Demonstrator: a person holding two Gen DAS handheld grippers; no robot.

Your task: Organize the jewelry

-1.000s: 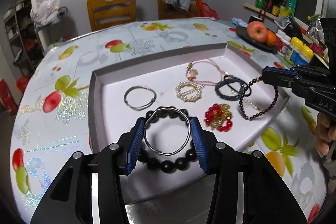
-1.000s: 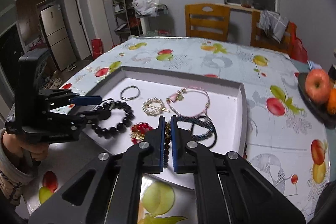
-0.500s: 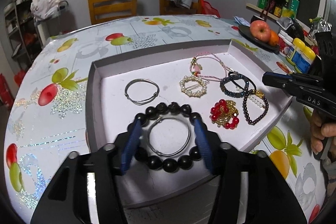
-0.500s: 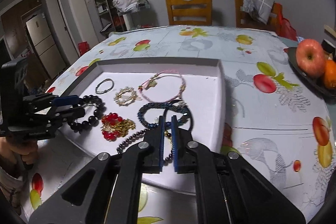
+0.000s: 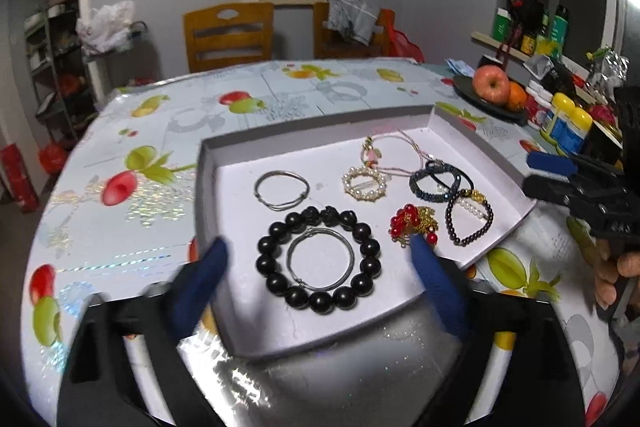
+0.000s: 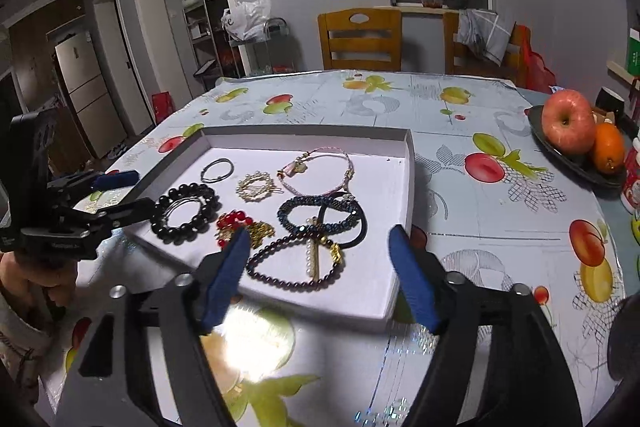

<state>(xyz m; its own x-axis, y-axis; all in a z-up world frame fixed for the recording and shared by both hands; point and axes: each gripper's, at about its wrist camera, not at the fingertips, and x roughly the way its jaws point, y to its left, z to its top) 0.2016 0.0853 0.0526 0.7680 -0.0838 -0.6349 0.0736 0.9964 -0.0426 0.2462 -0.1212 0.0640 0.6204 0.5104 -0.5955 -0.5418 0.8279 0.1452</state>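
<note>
Both the left tongs (image 5: 318,259) and right tongs (image 6: 320,255) had just been opening, empty, above the tray (image 5: 320,135).

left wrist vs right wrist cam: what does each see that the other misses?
Left wrist only: yellow-lidded jars and bottles on the shelf side.

Right wrist only: the doorway with a fridge beyond it.

Both: the white tray of jewelry, including the black bead bracelet ringing a thin silver ring, the apple, wooden chairs, and both grippers open, holding nothing.
</note>
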